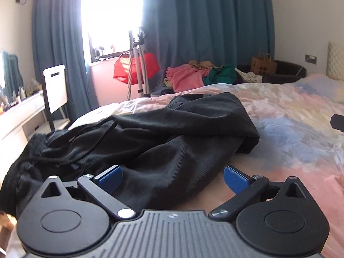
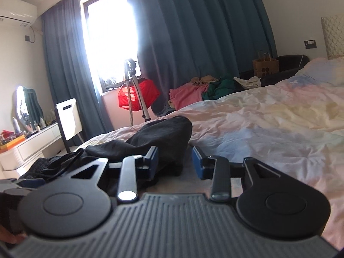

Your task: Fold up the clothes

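The black trousers (image 1: pixel 163 133) lie rumpled on the bed (image 1: pixel 290 133) toward its foot edge, long axis running from the elastic waistband beside the left gripper (image 1: pixel 172 178) away toward the curtained wall. Both grippers stand apart, empty; the left straddles the near cloth, while the right gripper (image 2: pixel 175 161) faces a leg end.

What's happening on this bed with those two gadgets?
A person is holding a pair of tongs in each hand to fold clothes. A crumpled black garment lies on the pastel bedsheet. The left tongs are open, reaching around its near edge. The right tongs are also open, at another end of it. Nothing is gripped yet, and no fold shows.
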Tool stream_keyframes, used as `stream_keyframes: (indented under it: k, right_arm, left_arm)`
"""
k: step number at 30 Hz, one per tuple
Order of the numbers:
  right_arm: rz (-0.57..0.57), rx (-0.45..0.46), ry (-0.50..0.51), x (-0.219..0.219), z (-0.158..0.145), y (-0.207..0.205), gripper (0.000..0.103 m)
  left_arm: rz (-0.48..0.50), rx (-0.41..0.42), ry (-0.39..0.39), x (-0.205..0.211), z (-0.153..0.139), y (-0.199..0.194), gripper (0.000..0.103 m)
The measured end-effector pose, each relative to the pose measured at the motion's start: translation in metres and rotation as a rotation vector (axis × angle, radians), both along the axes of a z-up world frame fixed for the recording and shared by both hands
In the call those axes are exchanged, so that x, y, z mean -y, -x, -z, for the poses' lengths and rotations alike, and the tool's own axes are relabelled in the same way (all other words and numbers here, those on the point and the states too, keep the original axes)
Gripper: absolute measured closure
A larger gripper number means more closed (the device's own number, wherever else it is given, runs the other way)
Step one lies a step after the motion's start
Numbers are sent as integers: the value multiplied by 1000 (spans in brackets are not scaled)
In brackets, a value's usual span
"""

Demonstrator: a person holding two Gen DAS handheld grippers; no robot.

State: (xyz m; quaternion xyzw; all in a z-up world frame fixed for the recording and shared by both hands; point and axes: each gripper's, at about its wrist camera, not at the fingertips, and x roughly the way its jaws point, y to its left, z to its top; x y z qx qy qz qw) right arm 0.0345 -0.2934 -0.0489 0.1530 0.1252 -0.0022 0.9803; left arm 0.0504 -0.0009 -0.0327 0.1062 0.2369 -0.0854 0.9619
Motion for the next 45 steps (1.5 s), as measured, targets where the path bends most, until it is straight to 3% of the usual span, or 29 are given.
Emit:
stream_keyframes:
  k: [6,10,12,17,19,21,23,26,28,29,32,34,36,38,41,45]
  right_arm:
    - [115,-69,-142,42,16,-14,63]
    - [173,-118,-259,69,31,-24,63]
    - [177,-125,-296,75,37,-31,63]
    - [155,-160,-330,79,51,-46,63]
    - [144,-174,-339,79,55,-51,63]
    - [137,-181,-331,78,59,-55,63]
    - [142,-193,-330,80,63,-58,63]
    - [146,-206,-356,83,66,-58,63]
    - [145,-203,-368,84,65,-56,63]
    - [143,-199,-361,82,64,-54,63]
    - [138,-193,-346,78,60,-51,63]
    - [130,-196,-334,74,59,-51,63]
    - [116,-203,-311,68,58,-53,63]
    - [98,-213,-282,60,58,-56,63]
    - [65,-236,-233,48,62,-64,63]
    - [29,-262,-181,34,68,-75,63]
  left_arm:
    - [259,55,-234,93,10,-77,1]
    - [362,-15,-398,165,46,-128,3]
    - [350,-22,-479,197,67,-151,3]
    - [150,6,-766,243,124,-215,3]
    - [169,-8,-745,241,119,-220,6]
    - [188,-23,-723,240,115,-225,22]
    - [207,-37,-701,238,110,-230,55]
    - [236,-58,-668,235,103,-237,90]
    - [254,-73,-639,233,97,-242,91]
    - [255,-92,-550,223,77,-245,92]
    - [290,-113,-240,177,7,-254,93]
    - [321,-90,0,125,-35,-262,93]
    - [275,-61,310,56,-68,-278,92]
    - [154,-32,497,-4,-71,-303,92]
    - [-48,-72,515,-59,-42,-339,88]
    - [-211,-239,437,-97,23,-367,88]
